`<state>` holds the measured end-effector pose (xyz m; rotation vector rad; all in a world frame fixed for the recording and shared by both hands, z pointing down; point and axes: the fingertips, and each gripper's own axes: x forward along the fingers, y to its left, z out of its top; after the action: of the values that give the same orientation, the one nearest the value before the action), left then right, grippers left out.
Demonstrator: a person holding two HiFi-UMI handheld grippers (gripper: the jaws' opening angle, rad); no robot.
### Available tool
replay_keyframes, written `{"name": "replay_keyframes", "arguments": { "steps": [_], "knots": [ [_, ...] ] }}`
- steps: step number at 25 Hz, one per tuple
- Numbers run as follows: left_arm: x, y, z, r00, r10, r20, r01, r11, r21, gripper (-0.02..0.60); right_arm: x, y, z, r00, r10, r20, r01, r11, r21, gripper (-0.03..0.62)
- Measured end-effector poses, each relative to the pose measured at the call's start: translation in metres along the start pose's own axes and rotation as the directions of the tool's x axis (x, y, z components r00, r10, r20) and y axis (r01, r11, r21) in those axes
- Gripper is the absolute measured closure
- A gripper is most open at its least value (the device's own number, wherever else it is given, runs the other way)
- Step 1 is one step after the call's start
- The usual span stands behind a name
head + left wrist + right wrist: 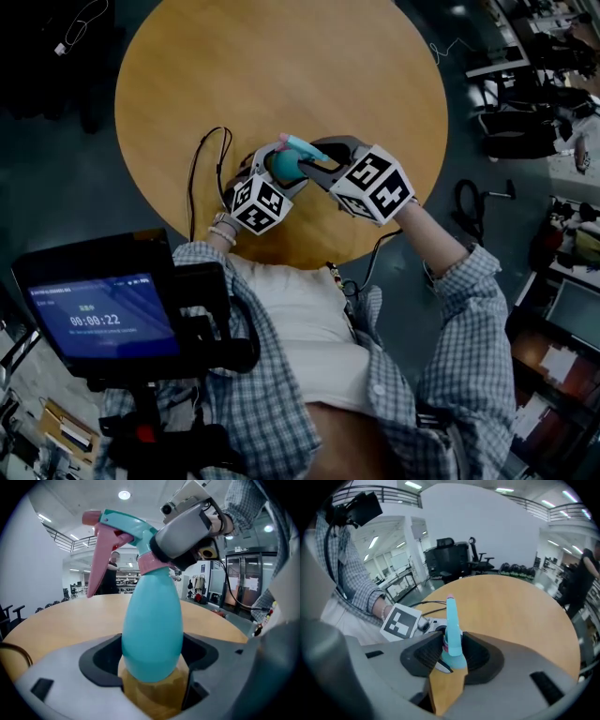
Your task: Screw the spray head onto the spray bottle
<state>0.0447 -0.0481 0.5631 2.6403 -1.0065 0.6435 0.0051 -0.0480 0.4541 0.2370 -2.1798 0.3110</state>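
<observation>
**Q:** Where is the work, and how is it held?

**A:** The spray bottle (152,625) is found at the centre of the head view, above the lower part of the round table (281,66). In the left gripper view it is shown upright at mid-frame. Its lower body is clamped between the jaws of the left tool (151,658). Whether its base rests on the table cannot be told. The spray head (123,524) is seated on the bottle neck at the upper centre of that view. The pink trigger (101,559) hangs toward the upper left.

**Q:** What is the state of the right tool?

**A:** The right tool (452,656) is closed to a narrow gap on the spray head, at about the level of the pink collar (152,562). This is shown at the lower centre of the right gripper view.

**Q:** Which step is judged to be in hand?

**A:** The threading step. The head is already placed on the neck. How far the thread is engaged cannot be told.

**Q:** What is called for next?

**A:** The bottle is to be held fixed by the left tool while the collar is turned by the right tool about the bottle axis. The head should be held in line with the neck so that cross-threading is avoided. A release and re-grip will probably be needed between turns.
</observation>
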Motion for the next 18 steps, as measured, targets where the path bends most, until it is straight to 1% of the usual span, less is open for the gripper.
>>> {"name": "replay_keyframes", "arguments": {
  "steps": [2, 4, 6, 8, 10, 12, 15, 16, 17, 18],
  "knots": [
    [-0.0001, 0.0005, -0.0001, 1.0, 0.002, 0.0, -0.002, 1.0, -0.002, 0.206, -0.0024, -0.0042, 0.0003, 0.995, -0.068, 0.072, 0.057, 0.989, 0.138, 0.472],
    [-0.0003, 0.001, -0.0002, 1.0, 0.003, 0.0, -0.003, 1.0, -0.004, 0.206, -0.0054, -0.0077, -0.0004, 0.979, -0.15, 0.139, 0.108, 0.956, 0.272, 0.471],
    [-0.0009, 0.0016, -0.0009, 1.0, 0.006, 0.001, -0.006, 1.0, -0.003, 0.206, -0.0074, -0.0092, -0.0021, 0.952, -0.234, 0.2, 0.146, 0.915, 0.376, 0.471],
    [-0.0016, 0.0023, -0.0016, 1.0, 0.008, 0.0, -0.008, 1.0, -0.004, 0.206, -0.0086, -0.0099, -0.0031, 0.917, -0.311, 0.249, 0.175, 0.876, 0.449, 0.471],
    [-0.0012, 0.0025, -0.0012, 1.0, 0.007, -0.001, -0.007, 1.0, -0.003, 0.206, -0.0099, -0.01, -0.0037, 0.887, -0.375, 0.27, 0.22, 0.856, 0.467, 0.471],
    [-0.0012, 0.0032, -0.0013, 1.0, 0.008, -0.001, -0.008, 1.0, -0.002, 0.206, -0.0098, -0.0096, -0.0039, 0.865, -0.422, 0.271, 0.264, 0.843, 0.47, 0.471],
    [-0.002, 0.0034, -0.0032, 1.0, 0.011, 0.0, -0.011, 1.0, -0.012, 0.206, -0.0086, -0.0085, -0.0043, 0.831, -0.486, 0.269, 0.314, 0.811, 0.493, 0.471],
    [-0.0018, 0.0032, -0.0036, 1.0, 0.01, 0.0, -0.01, 1.0, -0.015, 0.205, -0.008, -0.0078, -0.0042, 0.826, -0.495, 0.271, 0.332, 0.814, 0.476, 0.471],
    [-0.0016, 0.0031, -0.0037, 1.0, 0.009, 0.0, -0.009, 1.0, -0.016, 0.206, -0.0072, -0.0065, -0.004, 0.826, -0.491, 0.275, 0.347, 0.829, 0.439, 0.471],
    [-0.0015, 0.003, -0.0036, 1.0, 0.008, 0.0, -0.008, 1.0, -0.014, 0.206, -0.0064, -0.0044, -0.0037, 0.834, -0.475, 0.281, 0.355, 0.851, 0.388, 0.471]
  ]
}}
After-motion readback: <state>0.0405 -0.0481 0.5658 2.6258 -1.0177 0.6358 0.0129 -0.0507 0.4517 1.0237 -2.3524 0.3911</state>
